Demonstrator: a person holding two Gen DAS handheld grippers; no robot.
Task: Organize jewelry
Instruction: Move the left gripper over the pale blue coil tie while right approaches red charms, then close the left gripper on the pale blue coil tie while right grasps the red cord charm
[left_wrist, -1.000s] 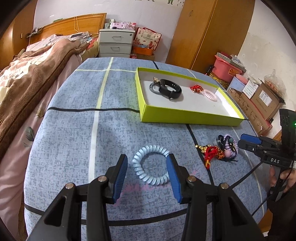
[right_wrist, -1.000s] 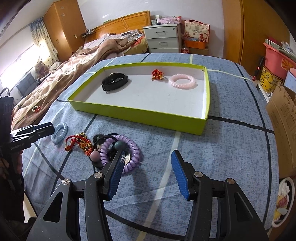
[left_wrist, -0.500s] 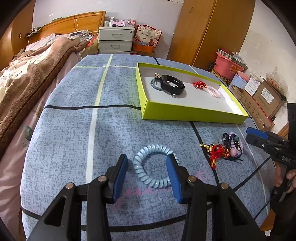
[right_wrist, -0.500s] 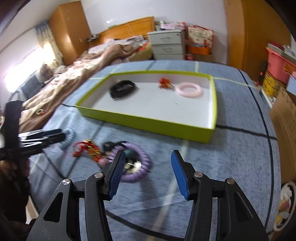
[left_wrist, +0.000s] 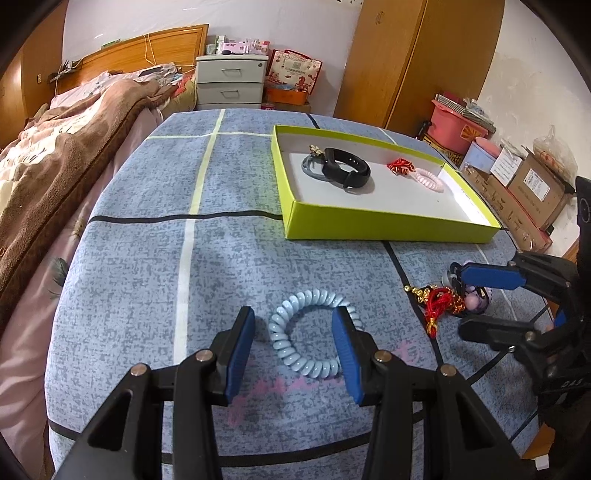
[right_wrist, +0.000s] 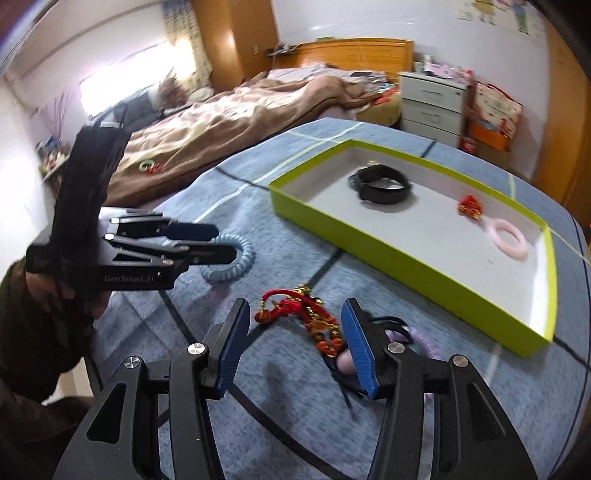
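A light blue coil band (left_wrist: 309, 332) lies on the blue cloth between the open jaws of my left gripper (left_wrist: 293, 341); it also shows in the right wrist view (right_wrist: 236, 258). My right gripper (right_wrist: 295, 336) is open over a red and gold knot charm (right_wrist: 299, 317), with a purple coil band (right_wrist: 417, 341) and black ties beside its right finger. The charm also shows in the left wrist view (left_wrist: 439, 304). The lime green box (left_wrist: 388, 225) holds a black wristband (left_wrist: 345, 171), a grey ring, a red charm (left_wrist: 400, 166) and a pink coil band (left_wrist: 428, 181).
The bed with a brown blanket (left_wrist: 55, 155) runs along the left of the cloth-covered surface. A white drawer unit (left_wrist: 231, 83) and a wooden wardrobe (left_wrist: 417, 62) stand behind. Cardboard boxes (left_wrist: 532, 184) and a pink basket stand at the right.
My left gripper has moved forward so the blue coil band lies between its fingers. My right gripper has swung left and lower, from the purple band to over the red charm.
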